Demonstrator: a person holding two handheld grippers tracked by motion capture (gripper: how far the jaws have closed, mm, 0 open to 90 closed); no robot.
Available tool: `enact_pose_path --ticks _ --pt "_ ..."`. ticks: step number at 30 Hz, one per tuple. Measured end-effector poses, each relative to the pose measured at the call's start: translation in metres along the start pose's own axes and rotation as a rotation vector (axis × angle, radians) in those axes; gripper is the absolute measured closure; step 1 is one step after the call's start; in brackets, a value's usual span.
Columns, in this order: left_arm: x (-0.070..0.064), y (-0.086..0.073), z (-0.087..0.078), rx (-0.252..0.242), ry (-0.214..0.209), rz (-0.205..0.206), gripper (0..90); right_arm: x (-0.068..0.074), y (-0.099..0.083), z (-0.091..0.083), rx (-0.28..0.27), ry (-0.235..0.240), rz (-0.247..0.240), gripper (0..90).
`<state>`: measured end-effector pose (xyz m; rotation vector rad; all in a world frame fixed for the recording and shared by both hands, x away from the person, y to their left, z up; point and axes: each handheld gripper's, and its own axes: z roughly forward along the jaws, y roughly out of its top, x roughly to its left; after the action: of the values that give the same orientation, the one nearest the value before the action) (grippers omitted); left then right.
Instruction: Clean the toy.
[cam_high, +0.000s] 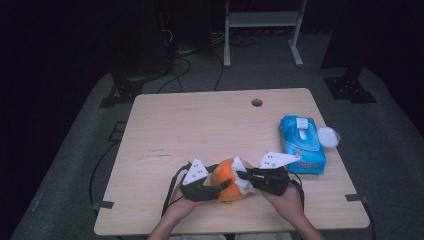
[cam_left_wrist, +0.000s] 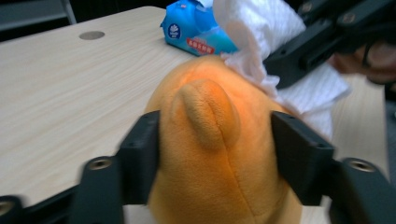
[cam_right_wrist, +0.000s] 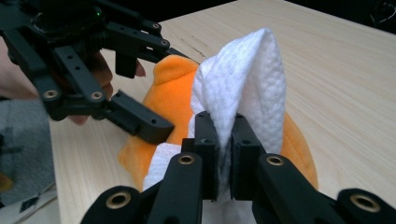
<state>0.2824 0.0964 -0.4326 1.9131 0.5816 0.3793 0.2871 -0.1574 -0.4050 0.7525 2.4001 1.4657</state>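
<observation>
Near the bottom centre of the high view, a soft orange plush toy with a rounded body is sitting on the pale wooden table, close to its near edge, with a gripper closing in on it from each side. The left gripper is clamping the toy: in the left gripper view its two black jaws are pressing into the orange fabric on either side, at lower left and lower right of the frame, with a small rounded nub of the toy showing between them. The right gripper is pinching a folded white textured wipe; in the right gripper view its jaws are pressed together on the wipe at the bottom centre, and the wipe is rising in a fold above them while lying against the top of the toy. In that same view the left gripper is showing at upper left. A blue soft pack of wipes with a white flip lid is lying on the table at centre right of the high view, well apart from the toy, and a round hole is showing near the table's far edge.
</observation>
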Motion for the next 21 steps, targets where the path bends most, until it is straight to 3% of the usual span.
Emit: enact_pose_path --ticks 1,3,5,6,7,8,9,10,11,14,17,19,21 --pt "0.0 0.0 -0.001 0.002 0.002 0.023 41.5 0.0 0.0 0.0 0.0 -0.002 -0.004 83.2" --pt "-0.001 -0.002 -0.002 0.006 0.008 0.064 44.1 -0.008 -0.002 -0.001 -0.007 0.004 0.031 83.2" --pt "-0.001 -0.002 -0.002 0.008 0.011 0.063 44.2 -0.014 -0.005 -0.002 -0.008 -0.003 0.047 83.2" --pt "0.0 -0.002 -0.002 0.003 0.001 0.044 43.1 -0.022 -0.01 -0.005 -0.004 -0.021 0.074 83.2" --pt "0.0 -0.002 -0.002 0.003 0.001 0.044 39.7 -0.022 -0.01 -0.005 -0.004 -0.021 0.074 83.2" --pt "0.001 0.002 -0.001 -0.004 -0.017 -0.025 31.9 -0.024 -0.013 -0.007 -0.004 -0.021 0.093 83.2" --pt "0.001 0.002 -0.001 -0.004 -0.017 -0.025 26.5 -0.024 -0.013 -0.007 -0.004 -0.021 0.093 83.2" --pt "0.003 0.004 0.002 -0.006 -0.018 -0.096 23.7 -0.019 -0.011 -0.006 -0.003 -0.018 0.077 83.2" --pt "0.003 0.004 0.002 -0.006 -0.018 -0.096 24.6 -0.019 -0.011 -0.006 -0.003 -0.018 0.077 83.2" --pt "-0.006 0.002 0.003 -0.007 -0.007 0.024 37.3 -0.009 -0.002 -0.003 -0.018 0.014 0.051 83.2" --pt "-0.016 0.004 0.004 0.002 -0.015 0.128 41.0 0.002 0.006 -0.002 -0.04 0.032 0.021 83.2" --pt "-0.02 0.004 0.003 0.005 -0.021 0.18 42.5 0.007 0.01 -0.004 -0.048 0.034 -0.006 83.2" --pt "-0.02 0.003 0.002 0.003 -0.025 0.184 42.7 0.005 0.011 -0.006 -0.047 0.024 -0.011 83.2"
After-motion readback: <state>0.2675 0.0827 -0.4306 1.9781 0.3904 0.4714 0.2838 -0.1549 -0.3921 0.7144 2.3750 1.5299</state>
